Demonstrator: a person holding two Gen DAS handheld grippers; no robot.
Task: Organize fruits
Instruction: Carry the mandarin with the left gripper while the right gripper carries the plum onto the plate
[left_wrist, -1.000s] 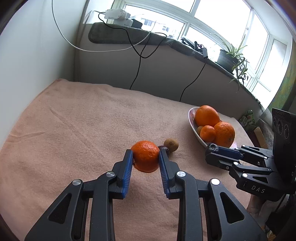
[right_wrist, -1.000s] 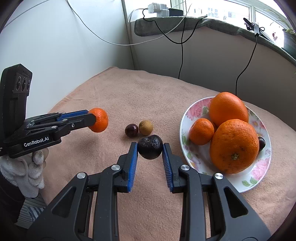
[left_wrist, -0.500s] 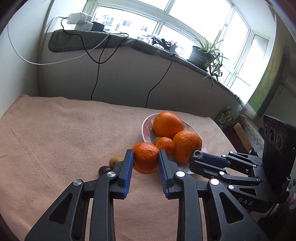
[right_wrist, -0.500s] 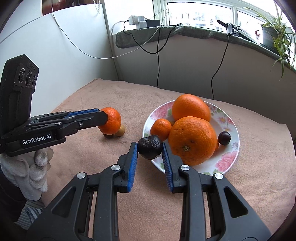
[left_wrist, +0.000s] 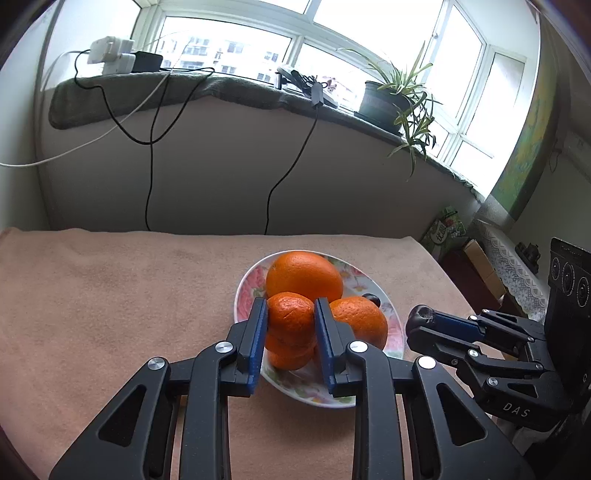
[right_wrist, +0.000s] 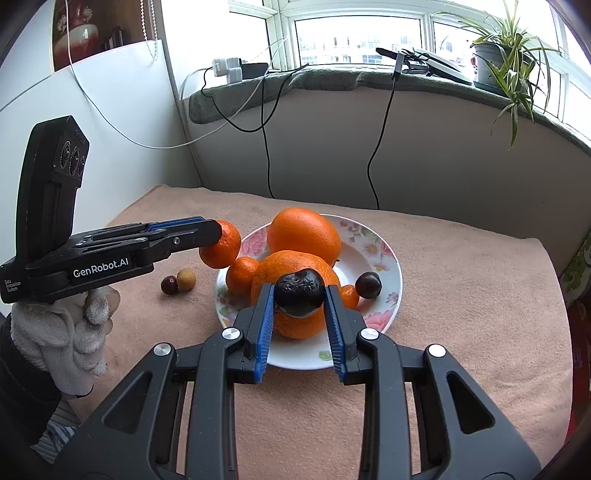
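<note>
We have the left tongs (left_wrist: 290, 328) clenched on a small orange mandarin (left_wrist: 290, 319), held above the near rim of the white floral china plate (right_wrist: 384, 254). The right tongs (right_wrist: 299, 306) grip a dark wrinkled round fruit (right_wrist: 299, 291) over the heaped oranges. To do this well, we lower each fruit into a free gap, not onto the pile: the bare patch beside the small dark plum (right_wrist: 368, 284) suits the wrinkled fruit, and the mandarin wants the near side of the plate. We release only once each fruit rests, one hand at a time, so nothing rolls onto the peach-coloured cloth covering the bench (right_wrist: 461, 295).
</note>
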